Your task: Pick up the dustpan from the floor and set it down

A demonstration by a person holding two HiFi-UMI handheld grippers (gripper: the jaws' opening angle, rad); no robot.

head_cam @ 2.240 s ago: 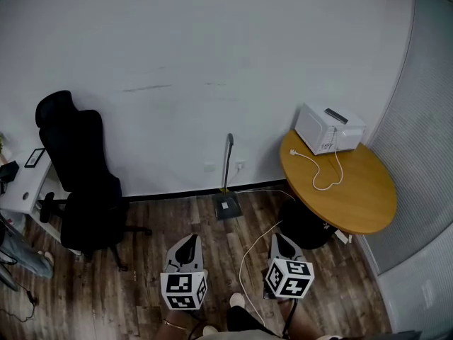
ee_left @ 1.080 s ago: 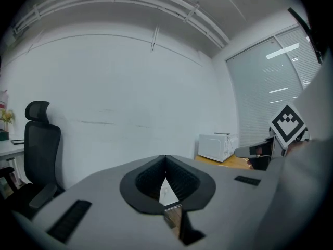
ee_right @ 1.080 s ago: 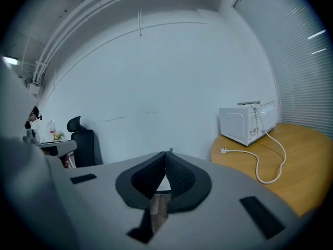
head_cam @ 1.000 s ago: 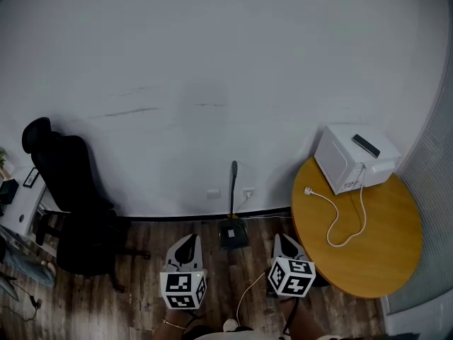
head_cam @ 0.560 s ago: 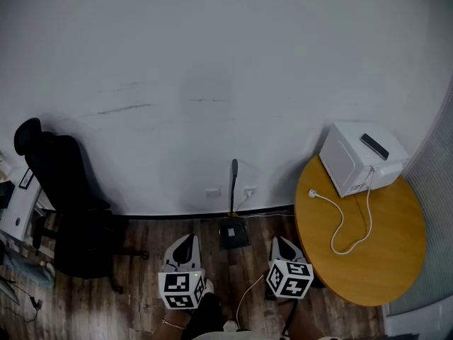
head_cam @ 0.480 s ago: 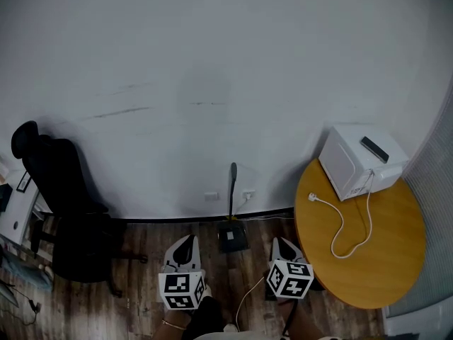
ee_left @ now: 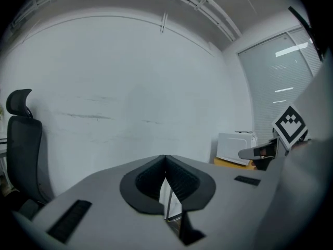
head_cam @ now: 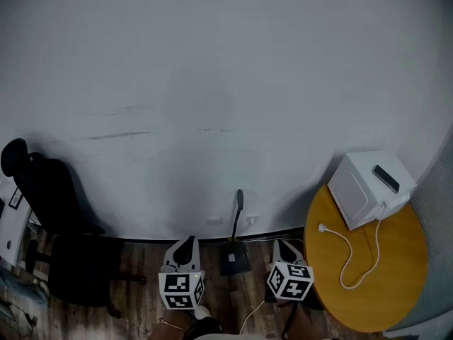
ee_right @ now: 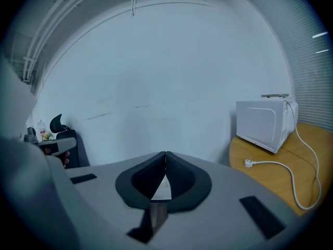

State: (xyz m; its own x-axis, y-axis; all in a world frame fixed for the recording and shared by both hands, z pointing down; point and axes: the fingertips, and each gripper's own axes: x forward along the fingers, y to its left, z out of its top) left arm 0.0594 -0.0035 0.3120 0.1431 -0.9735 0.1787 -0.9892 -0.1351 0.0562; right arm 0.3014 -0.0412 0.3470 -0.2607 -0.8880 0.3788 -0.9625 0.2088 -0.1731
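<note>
2 tools closed, empty: my left tool (head_cam: pixel 185 246), right tool (head_cam: pixel 283 247). Dustpan (head_cam: pixel 234 260) on floor (head_cam: pixel 141 292) by wall (head_cam: pixel 212 83) looks light, stiff; I'd take its upright handle (head_cam: pixel 238 211).

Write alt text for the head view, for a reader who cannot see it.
A long-handled dustpan stands on the wood floor by a white wall, ahead of the left claw and right claw, both shut and empty. A black office chair is at left; a round table with a white microwave is at right.
</note>
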